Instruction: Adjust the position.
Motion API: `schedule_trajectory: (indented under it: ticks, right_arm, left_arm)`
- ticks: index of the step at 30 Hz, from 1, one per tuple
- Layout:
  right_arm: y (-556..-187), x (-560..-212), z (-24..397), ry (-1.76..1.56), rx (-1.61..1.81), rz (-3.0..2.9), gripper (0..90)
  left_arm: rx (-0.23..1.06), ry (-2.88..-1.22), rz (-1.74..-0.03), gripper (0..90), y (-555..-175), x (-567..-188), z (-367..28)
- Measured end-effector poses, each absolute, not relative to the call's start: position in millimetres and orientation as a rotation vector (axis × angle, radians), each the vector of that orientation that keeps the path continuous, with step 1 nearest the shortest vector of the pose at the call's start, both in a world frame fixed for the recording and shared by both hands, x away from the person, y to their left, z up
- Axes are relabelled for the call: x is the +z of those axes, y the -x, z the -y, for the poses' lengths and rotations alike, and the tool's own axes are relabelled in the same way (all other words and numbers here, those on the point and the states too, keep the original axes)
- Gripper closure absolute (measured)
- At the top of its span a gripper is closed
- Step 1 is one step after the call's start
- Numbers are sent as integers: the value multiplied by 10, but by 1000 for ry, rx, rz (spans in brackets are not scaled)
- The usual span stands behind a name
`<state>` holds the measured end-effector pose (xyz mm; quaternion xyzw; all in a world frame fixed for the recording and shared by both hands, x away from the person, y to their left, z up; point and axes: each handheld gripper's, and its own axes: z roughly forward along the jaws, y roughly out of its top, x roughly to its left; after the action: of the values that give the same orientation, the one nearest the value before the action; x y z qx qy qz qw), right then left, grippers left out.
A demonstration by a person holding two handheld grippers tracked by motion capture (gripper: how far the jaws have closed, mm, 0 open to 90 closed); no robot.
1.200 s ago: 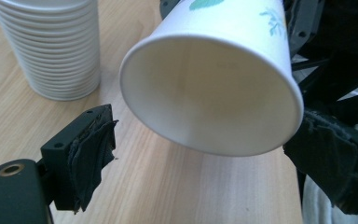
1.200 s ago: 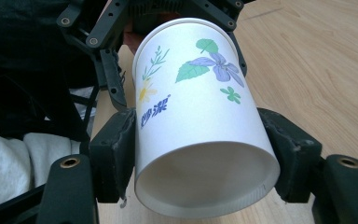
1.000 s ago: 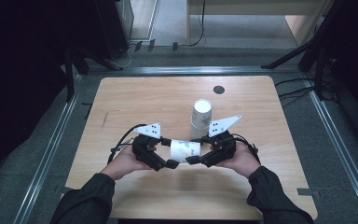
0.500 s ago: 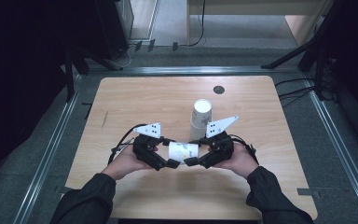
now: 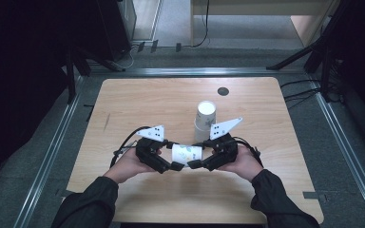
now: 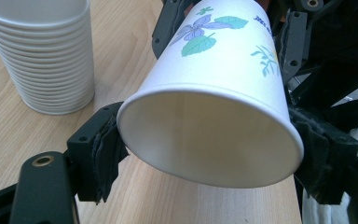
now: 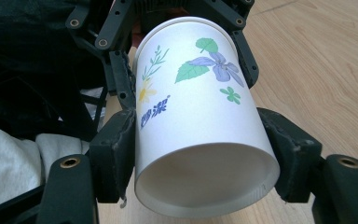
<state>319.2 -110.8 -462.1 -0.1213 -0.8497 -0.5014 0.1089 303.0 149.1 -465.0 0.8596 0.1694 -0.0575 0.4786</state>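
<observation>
While held: white paper cup with flower print [image 5: 187, 154] lies sideways above the wooden worktop [image 5: 138, 102].
Left gripper [image 5: 167, 164]: fingers just closing on the rim.
Right gripper [image 5: 200, 162]: fingers clamp the base.
Risk: squeezing could crumple the cup.

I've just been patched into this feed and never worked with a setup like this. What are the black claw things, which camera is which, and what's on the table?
There is no robot arm here. A person holds a hand-held two-jaw tool in each hand: the left gripper and the right gripper.

The wide picture comes from a fixed camera above the person's side of the wooden table. The other two come from a camera on each gripper, looking along its black jaws.

A stack of paper cups stands on the table. Between the grippers, a single flowered paper cup lies sideways: the left gripper's jaws, which have just been closing, press on its rim end, and the right gripper's grip its base end.
</observation>
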Motion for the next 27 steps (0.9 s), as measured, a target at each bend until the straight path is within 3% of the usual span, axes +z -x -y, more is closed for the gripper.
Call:
schedule_trajectory:
  ticks: [27]
  right_arm:
    - [-3185,-4620,1101,359,-1478,2512,297]
  left_arm:
    - [-152,-2100,-412,212,-3036,-4651,-1498]
